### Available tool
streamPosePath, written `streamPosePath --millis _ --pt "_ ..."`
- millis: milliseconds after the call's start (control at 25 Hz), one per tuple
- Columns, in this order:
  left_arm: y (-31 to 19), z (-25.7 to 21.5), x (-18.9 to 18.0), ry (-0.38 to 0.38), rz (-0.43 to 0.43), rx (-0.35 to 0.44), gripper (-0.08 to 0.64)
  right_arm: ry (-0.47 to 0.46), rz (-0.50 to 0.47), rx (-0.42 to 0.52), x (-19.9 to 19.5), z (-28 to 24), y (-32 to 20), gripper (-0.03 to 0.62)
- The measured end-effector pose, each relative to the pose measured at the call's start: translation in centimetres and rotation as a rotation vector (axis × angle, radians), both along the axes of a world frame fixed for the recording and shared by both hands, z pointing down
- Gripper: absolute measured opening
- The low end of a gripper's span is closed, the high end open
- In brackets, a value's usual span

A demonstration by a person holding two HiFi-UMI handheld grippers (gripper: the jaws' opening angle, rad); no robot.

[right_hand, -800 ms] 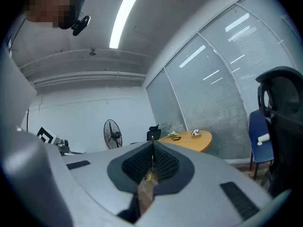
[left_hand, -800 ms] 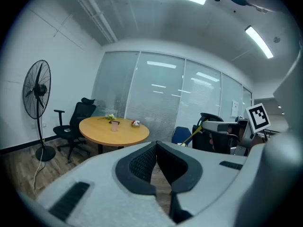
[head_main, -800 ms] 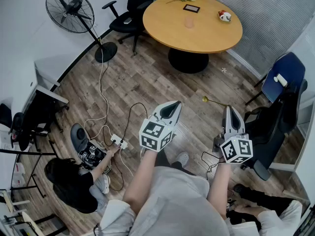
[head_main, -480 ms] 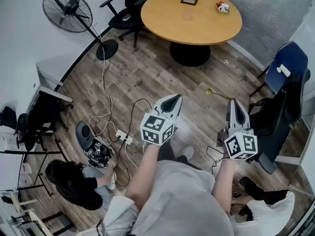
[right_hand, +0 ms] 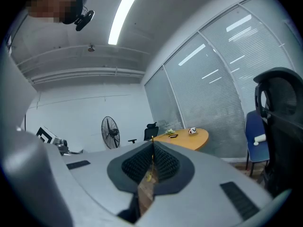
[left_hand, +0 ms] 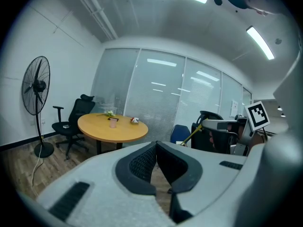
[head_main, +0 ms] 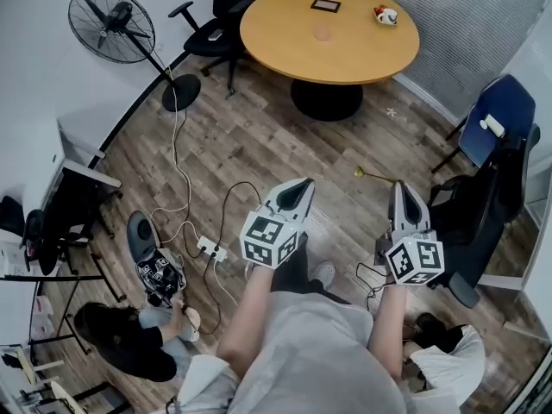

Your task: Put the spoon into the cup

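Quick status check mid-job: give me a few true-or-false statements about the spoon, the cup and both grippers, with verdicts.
1. The right gripper is shut on the spoon. True.
2. The left gripper holds the cup. False: its jaws are together on nothing, and the cup stands on the round table.
3. The spoon sits in the cup. False: it sticks out of the right gripper's jaws over the floor, well short of the table.
4. A fan stands on the floor to the left of the table in the head view. True.
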State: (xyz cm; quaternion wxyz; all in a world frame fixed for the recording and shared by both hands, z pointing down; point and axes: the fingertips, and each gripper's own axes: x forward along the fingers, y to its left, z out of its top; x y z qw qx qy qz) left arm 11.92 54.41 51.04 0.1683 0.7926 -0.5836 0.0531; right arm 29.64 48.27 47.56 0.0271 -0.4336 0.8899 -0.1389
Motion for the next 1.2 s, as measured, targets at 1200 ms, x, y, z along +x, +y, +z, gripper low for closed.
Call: streamPosePath --millis 1200 --pt "-32.5 -0.2 -13.5 -0.019 0.150 -0.011 0.008 0.065 0.156 -0.003 -10.4 -1.3 -29.0 0.003"
